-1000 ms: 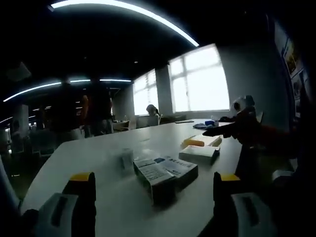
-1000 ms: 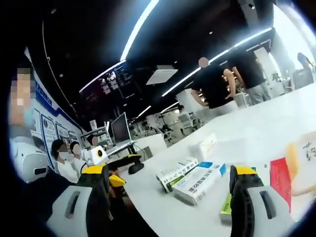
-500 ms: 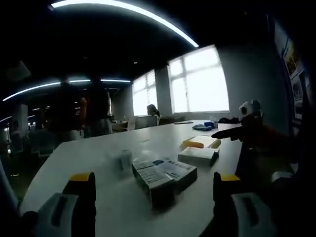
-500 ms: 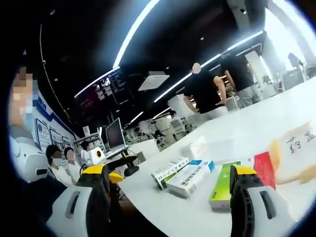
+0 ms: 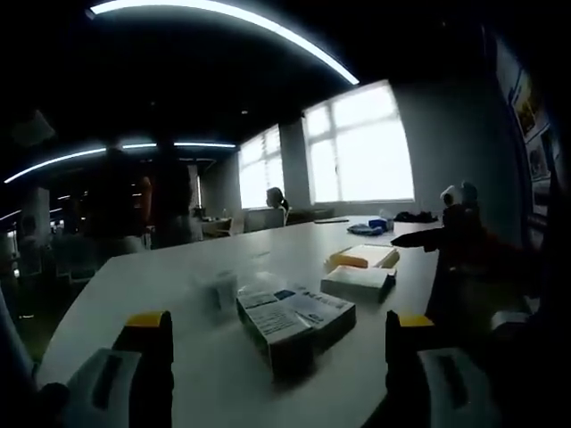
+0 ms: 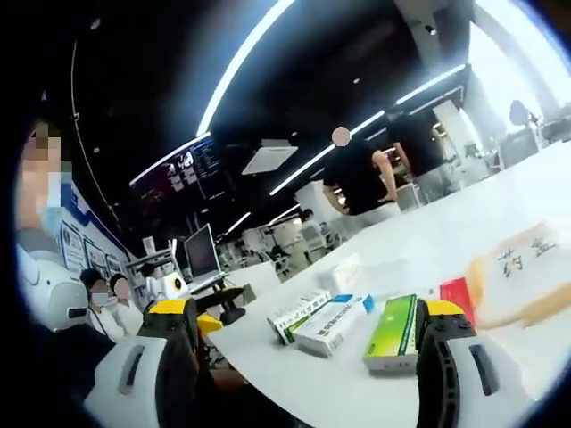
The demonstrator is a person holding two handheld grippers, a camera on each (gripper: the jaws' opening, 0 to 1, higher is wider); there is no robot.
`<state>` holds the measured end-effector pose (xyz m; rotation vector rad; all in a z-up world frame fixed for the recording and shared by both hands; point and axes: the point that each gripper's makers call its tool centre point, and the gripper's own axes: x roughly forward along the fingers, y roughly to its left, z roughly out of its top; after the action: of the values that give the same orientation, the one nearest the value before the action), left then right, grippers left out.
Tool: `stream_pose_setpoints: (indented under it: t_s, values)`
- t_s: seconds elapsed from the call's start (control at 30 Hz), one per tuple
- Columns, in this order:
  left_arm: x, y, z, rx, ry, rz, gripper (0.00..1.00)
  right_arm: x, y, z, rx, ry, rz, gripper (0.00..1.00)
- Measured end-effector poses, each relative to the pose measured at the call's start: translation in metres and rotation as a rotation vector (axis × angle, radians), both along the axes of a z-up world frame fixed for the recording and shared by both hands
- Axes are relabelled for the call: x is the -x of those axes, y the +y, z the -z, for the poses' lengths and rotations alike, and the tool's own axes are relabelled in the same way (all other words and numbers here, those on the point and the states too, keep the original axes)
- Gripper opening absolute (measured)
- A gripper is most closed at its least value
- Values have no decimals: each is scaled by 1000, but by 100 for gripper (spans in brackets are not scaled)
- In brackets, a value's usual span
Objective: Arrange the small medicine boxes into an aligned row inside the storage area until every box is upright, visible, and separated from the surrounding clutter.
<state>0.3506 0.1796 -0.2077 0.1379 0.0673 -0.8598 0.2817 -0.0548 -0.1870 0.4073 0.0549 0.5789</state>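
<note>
You held both grippers low over the near edge of the white table, apparently to survey the boxes before choosing one. The left gripper stood with its jaws wide apart and nothing between them; the right gripper was equally spread and likewise empty.

In the left gripper view, two boxes lay flat and side by side at about 12 o'clock from the jaws, touching along their long faces. They were slim cardboard cartons, white with blue print, sharp-edged and lightly glossy. A flat white box rested at 1 o'clock, and behind it a yellow-ended carton. A small pale cup, too dim to identify further, stood at 11 o'clock.

In the right gripper view, the white cartons lay at 12 o'clock. A green box stood on its long edge just beside the right-hand jaw at 1 o'clock. A red box showed behind it. At 2 o'clock lay a shallow tray, pale with handwritten characters, probably the storage area.

No box was upright in a row, so the arranging had evidently not begun. The tabletop was smooth and matte, so boxes would likely slide easily when nudged.
</note>
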Motion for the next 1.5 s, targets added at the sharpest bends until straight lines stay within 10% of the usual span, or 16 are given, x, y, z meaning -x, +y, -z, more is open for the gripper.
stream_pose_setpoints:
  t_s: [1.5]
  values:
    - [-1, -9, 11, -23, 37, 10, 99, 8, -7, 1, -16, 8, 25, 100]
